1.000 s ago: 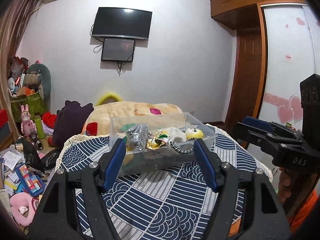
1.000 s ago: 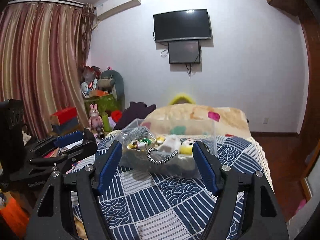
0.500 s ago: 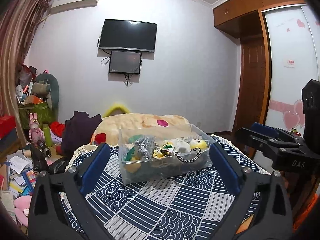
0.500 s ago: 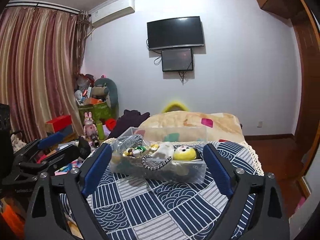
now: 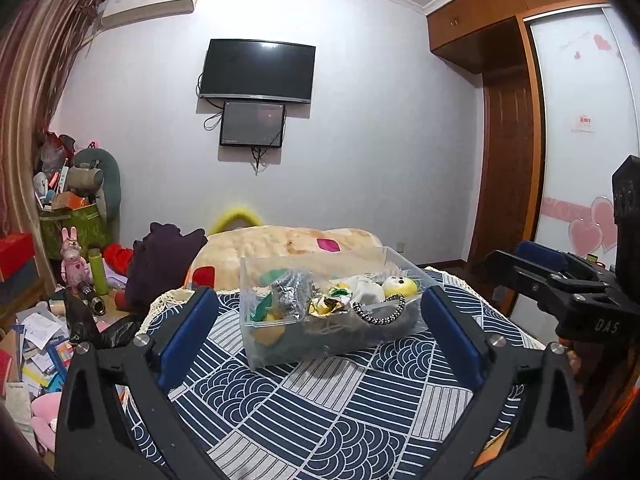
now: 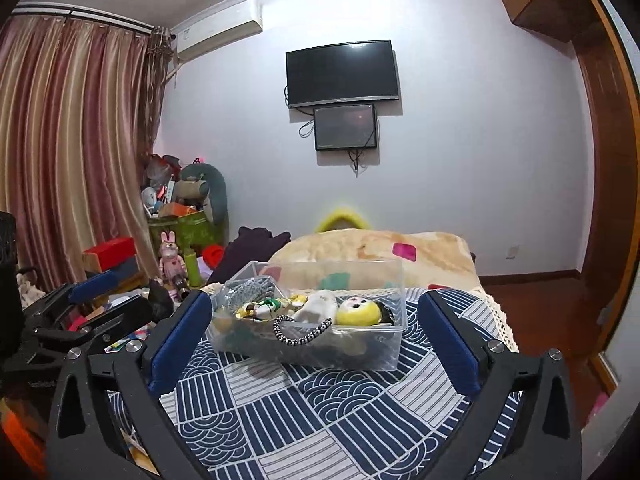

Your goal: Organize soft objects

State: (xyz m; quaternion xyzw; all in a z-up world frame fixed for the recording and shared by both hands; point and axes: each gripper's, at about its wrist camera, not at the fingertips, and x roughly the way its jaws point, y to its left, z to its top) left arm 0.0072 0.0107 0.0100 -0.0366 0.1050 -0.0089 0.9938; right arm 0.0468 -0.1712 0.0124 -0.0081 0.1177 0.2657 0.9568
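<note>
Left gripper point(image 5: 318, 334): jaws wide apart, empty, wider than 1 s ago, when the blue pads point(image 5: 188, 336) sat closer in. It has pulled back and tilted up; more wall and TV point(image 5: 257, 71) show now.

Clear bin point(image 5: 320, 344) sits at 12 o'clock from both grippers on the blue patterned cloth point(image 5: 340, 412), touching neither. It holds soft stuff: grey knit piece point(image 5: 288, 294) at 9 o'clock inside the bin, a green-yellow bundle mid (can't tell what it is, blurry), white plush point(image 5: 366, 290), yellow round plush point(image 5: 400, 285) at 3 o'clock. Black-and-white cord loop point(image 5: 380, 312) hangs over the near rim. Contents unchanged.

Right gripper point(image 6: 314, 346): also wide apart, empty, backed off likewise. Beige blanket point(image 6: 380, 250) behind bin.
</note>
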